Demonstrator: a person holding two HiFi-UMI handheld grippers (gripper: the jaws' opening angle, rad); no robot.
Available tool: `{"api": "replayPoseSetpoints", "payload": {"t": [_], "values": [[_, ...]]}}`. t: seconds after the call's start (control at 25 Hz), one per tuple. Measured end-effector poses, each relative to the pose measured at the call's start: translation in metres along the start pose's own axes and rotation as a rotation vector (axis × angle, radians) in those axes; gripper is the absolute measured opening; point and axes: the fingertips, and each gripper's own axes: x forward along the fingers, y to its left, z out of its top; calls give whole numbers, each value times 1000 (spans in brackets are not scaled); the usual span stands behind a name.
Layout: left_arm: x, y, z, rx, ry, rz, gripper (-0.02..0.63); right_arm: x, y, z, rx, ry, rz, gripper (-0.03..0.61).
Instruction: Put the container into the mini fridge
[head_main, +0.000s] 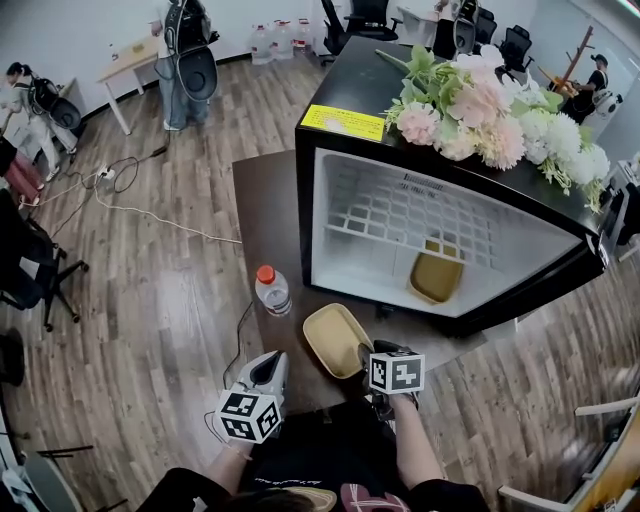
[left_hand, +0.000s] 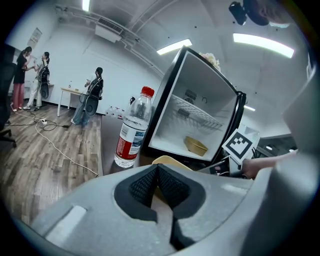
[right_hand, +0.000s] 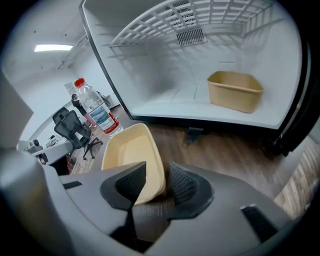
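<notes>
Grasping is the step in hand: the right hand-held gripper (right_hand: 156, 182) sits astride the near wall of the tan container (head_main: 335, 338), one pad inside the rim and one outside. Its jaws are partly apart and, as far as the right gripper view shows, not yet pinching the wall. The container rests on the dark bench (head_main: 265, 210) just in front of the open mini fridge (head_main: 345, 90), beside a water bottle (head_main: 272, 290). A second, similar container (head_main: 437, 276) already sits on the fridge floor. The next move likely calls for a firm pinch on the thin wall, then a lift and a forward carry over the fridge's lower lip. The right forearm reaches in with its gripper tipped steeply down. The left hand-held gripper (head_main: 272, 362) hangs nearer level, jaws together and empty, pointing toward the bottle.
</notes>
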Motion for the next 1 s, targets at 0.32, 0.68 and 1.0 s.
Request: {"api": "replayPoseSetpoints", "payload": {"t": [0.32, 0.68, 1.0], "values": [[3, 7, 2, -1, 4, 21, 8, 11, -1, -9, -36, 95, -8, 89], [7, 9, 3, 10, 16, 18, 8, 15, -2, -11, -4, 108, -37, 43], [8, 12, 6, 20, 15, 10, 8, 8, 1, -3, 24, 46, -44, 32]]}}
